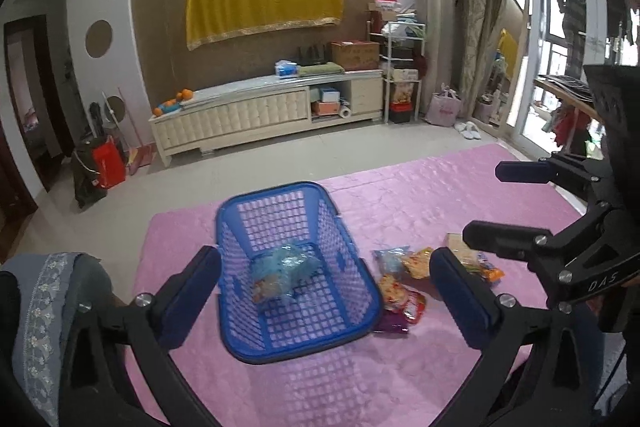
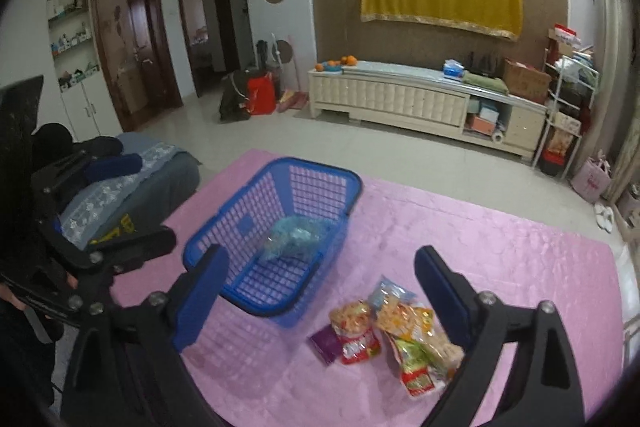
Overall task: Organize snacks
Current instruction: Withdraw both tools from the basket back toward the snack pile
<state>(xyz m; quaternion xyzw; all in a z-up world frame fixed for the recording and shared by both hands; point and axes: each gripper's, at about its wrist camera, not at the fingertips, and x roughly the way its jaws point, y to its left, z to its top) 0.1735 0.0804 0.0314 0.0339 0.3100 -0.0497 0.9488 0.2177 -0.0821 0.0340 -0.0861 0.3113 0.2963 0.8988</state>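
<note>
The loose snack packets (image 2: 396, 331) lie in a small heap on the pink mat (image 2: 520, 251), just right of the blue basket (image 2: 224, 239), which already holds one bluish packet (image 1: 280, 273). I judge them light, crinkly and slippery, with contents that could crush, so I would pinch a sealed edge. My right hand-held gripper (image 2: 324, 291) hangs spread wide near the heap, empty; my left hand-held gripper (image 1: 326, 291) is equally spread at the basket, touching nothing.

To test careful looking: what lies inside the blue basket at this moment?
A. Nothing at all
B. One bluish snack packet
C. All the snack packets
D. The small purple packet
B: a single bluish snack packet lies in the blue basket; the rest lie outside it.
</note>
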